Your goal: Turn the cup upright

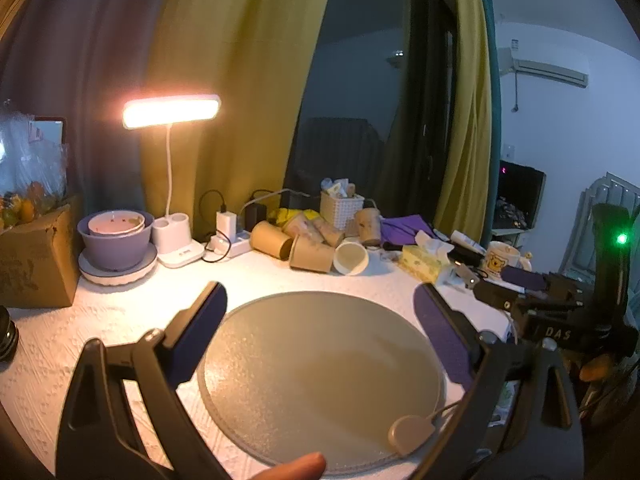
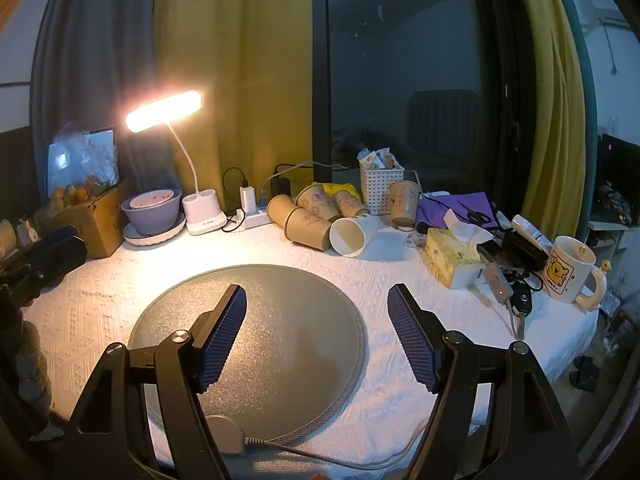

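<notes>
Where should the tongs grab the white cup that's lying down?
Grab the white cup across its round wall, just behind the open rim, coming from above. It lies on its side with its mouth facing the cameras, and brown cups crowd its left, so the top is clearest.

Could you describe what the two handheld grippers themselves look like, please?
Both have black angular frames with silver pivot bolts. The left gripper and right gripper carry flat dark-blue textured pads. White "DAS" lettering marks the right one's body.
</notes>
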A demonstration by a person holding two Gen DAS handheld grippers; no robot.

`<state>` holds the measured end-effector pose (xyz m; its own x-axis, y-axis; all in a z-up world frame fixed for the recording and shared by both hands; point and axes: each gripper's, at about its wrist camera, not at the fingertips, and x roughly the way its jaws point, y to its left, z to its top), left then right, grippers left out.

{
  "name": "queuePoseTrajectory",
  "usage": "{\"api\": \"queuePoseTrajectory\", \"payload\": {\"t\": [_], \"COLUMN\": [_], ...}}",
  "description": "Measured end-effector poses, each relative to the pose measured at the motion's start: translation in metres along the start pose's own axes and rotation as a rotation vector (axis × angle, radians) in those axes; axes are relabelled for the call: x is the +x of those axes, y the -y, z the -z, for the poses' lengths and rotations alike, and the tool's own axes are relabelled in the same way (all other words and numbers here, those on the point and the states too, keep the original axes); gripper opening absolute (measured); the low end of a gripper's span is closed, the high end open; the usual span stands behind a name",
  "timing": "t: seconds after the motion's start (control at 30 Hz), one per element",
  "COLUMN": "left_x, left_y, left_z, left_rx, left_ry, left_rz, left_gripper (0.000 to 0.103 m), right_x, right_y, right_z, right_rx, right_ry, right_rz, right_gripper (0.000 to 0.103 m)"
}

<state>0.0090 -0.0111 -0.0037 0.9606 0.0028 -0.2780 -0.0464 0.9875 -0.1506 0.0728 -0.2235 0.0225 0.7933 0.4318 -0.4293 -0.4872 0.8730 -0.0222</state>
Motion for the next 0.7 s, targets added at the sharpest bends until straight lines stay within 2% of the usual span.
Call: {"api": "queuePoseTrajectory", "payload": {"t": [0.7], "left_x": [0.0068], "left_y": [-0.0073], "left_z": [-0.0012], "left_rx": [-0.007], "left_ry": [-0.03], "left_rz": [-0.007], "left_gripper": [0.095], "right_x": [0.0002], "right_y": [-0.0016], "right_z": [0.0022], "right_rx": [-0.002], "right_ry": [0.001], "right_rz": [-0.003], "right_gripper": [0.076]}}
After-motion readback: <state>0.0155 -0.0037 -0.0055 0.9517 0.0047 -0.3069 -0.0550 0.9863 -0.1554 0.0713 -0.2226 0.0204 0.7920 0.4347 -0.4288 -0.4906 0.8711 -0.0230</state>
